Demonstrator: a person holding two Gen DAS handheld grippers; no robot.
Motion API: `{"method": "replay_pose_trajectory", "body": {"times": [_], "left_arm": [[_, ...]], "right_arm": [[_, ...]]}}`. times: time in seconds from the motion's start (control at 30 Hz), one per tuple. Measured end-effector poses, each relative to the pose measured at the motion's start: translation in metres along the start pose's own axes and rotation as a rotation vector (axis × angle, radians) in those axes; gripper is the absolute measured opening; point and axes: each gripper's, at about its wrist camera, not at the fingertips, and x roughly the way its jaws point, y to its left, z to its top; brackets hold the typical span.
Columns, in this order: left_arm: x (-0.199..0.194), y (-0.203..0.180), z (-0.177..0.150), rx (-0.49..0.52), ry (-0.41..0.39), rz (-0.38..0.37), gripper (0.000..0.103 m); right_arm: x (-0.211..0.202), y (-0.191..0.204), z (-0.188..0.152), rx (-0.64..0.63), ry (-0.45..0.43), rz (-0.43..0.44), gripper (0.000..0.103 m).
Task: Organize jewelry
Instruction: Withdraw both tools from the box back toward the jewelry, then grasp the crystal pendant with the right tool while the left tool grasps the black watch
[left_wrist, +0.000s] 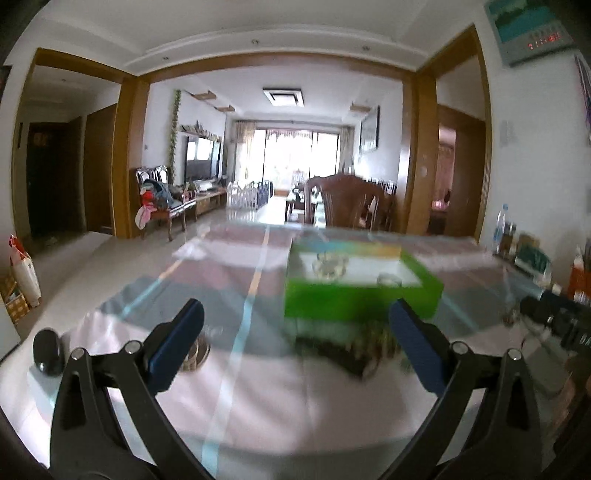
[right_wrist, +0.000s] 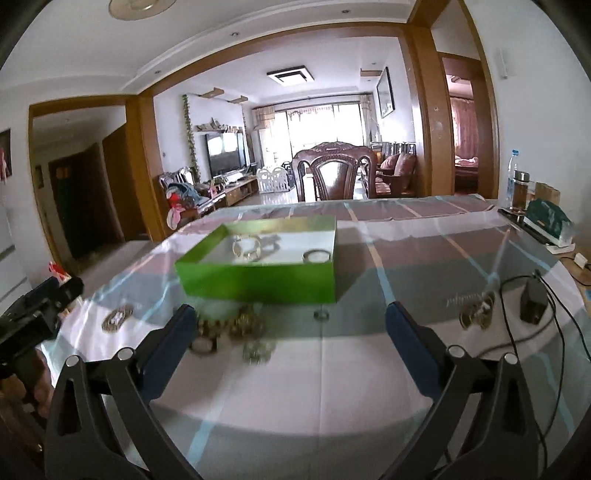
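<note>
Sitting on the counter (right_wrist: 369, 387) is a green box (right_wrist: 258, 280), lid off, white inside, and it's already holding two pieces: a clear bracelet (right_wrist: 246, 249) near the middle and a ring-like band (right_wrist: 315, 255) toward the right wall. Loose jewelry (right_wrist: 229, 328) is lying in a small heap just in front of the box, gold-looking bits, with a pale beaded piece (right_wrist: 258, 350) nearer the camera and a tiny ring (right_wrist: 321, 315) off to the right of the heap. Another gold cluster (right_wrist: 476, 314) is lying well apart on the right, beside a small black block (right_wrist: 533, 301) with a cable.

Left tool (left_wrist: 295, 343) is gaping wide with nothing between its blue pads, hanging over the counter short of the box; a round metallic piece (left_wrist: 195, 354) is showing just behind its left finger, too blurry to say more. Right tool (right_wrist: 291, 343) is also spread fully, holding nothing, pointing at the heap. Left-wrist view is pretty smeared.
</note>
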Motion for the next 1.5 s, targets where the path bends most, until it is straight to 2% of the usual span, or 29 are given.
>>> {"method": "replay_pose_trajectory", "body": {"times": [0.2, 1.13, 1.23, 1.33, 1.5], "left_arm": [[0.0, -0.004, -0.019, 0.021, 0.051, 0.001, 0.099], [0.018, -0.016, -0.029, 0.049, 0.127, -0.03, 0.099], [0.021, -0.015, -0.03, 0.046, 0.14, -0.029, 0.099], [0.023, -0.015, -0.031, 0.045, 0.148, -0.031, 0.099], [0.025, -0.014, -0.032, 0.051, 0.155, -0.025, 0.099]], "right_arm": [[0.003, 0.009, -0.013, -0.022, 0.021, -0.004, 0.1], [0.015, 0.015, -0.019, -0.03, 0.059, -0.012, 0.1], [0.034, 0.018, -0.019, -0.05, 0.112, -0.031, 0.1], [0.07, 0.023, -0.015, -0.061, 0.231, 0.005, 0.1], [0.122, 0.047, -0.015, -0.13, 0.34, 0.034, 0.099]]}}
